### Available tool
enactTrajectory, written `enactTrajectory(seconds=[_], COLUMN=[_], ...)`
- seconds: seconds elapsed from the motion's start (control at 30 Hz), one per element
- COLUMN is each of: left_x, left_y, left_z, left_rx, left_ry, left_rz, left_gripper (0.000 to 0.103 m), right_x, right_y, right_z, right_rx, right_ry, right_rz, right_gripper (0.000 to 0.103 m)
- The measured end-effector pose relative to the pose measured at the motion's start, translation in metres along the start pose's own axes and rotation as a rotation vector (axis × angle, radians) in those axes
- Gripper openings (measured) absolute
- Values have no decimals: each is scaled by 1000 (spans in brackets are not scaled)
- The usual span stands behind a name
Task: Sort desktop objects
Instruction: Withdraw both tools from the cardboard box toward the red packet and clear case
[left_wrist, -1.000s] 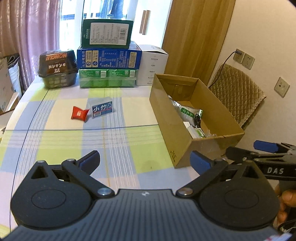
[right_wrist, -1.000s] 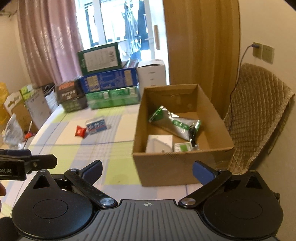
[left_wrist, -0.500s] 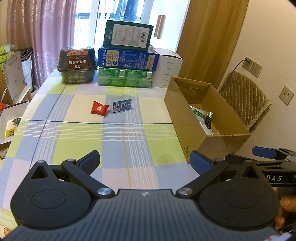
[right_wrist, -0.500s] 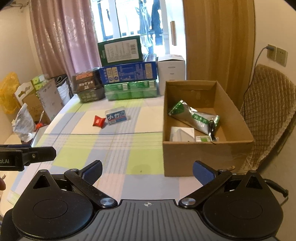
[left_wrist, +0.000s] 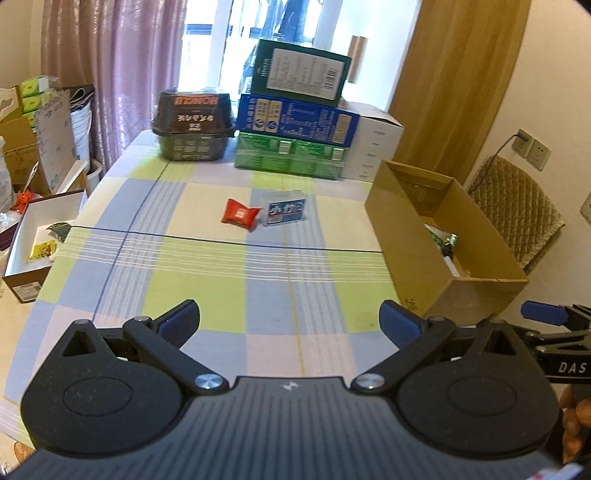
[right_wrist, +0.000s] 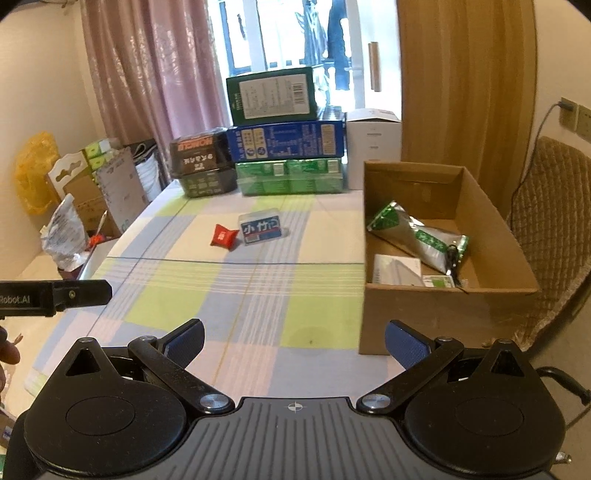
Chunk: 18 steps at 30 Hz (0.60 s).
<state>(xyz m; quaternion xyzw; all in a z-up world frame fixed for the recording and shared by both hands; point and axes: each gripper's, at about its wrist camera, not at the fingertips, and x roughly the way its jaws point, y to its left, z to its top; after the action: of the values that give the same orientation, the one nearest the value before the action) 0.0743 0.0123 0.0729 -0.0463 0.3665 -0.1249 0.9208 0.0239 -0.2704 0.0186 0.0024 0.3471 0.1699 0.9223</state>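
Two small things are left loose on the checked tablecloth (left_wrist: 229, 280): a red packet (left_wrist: 240, 215) and, touching or just beside it on the side nearer the cardboard box (left_wrist: 413, 251), a small blue-labelled pack (left_wrist: 286, 213). Both lie well away from the box, out toward the stack of cartons (left_wrist: 295, 122) at the far edge. The left gripper (left_wrist: 290, 326) hangs above the near edge of the cloth with its jaws spread wide and nothing between them; the pair lies straight ahead of it and slightly to its left. The right gripper (right_wrist: 293, 341) is likewise wide and empty, sitting closer to the box, so the pair falls ahead and to its left. Judged from this, the left gripper has the straighter line to them, and the red packet is the easier first pick. The blue pack's long axis runs roughly parallel to the box's open end, crosswise to the approach, so a grasp would likely close across its short depth. The box already holds a green-and-silver pouch (right_wrist: 417, 232).
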Motion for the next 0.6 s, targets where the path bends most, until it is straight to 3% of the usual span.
enactTrajectory(seconds=[0.6], left_x=[53], left_y=[39], left_z=[19], left_rx=[164], left_ry=[43], left_rz=[35], left_gripper=[102], right_x=[71], right_y=[24], right_z=[18], right_rx=[-118], right_ry=[54], right_rz=[63], right_gripper=[101])
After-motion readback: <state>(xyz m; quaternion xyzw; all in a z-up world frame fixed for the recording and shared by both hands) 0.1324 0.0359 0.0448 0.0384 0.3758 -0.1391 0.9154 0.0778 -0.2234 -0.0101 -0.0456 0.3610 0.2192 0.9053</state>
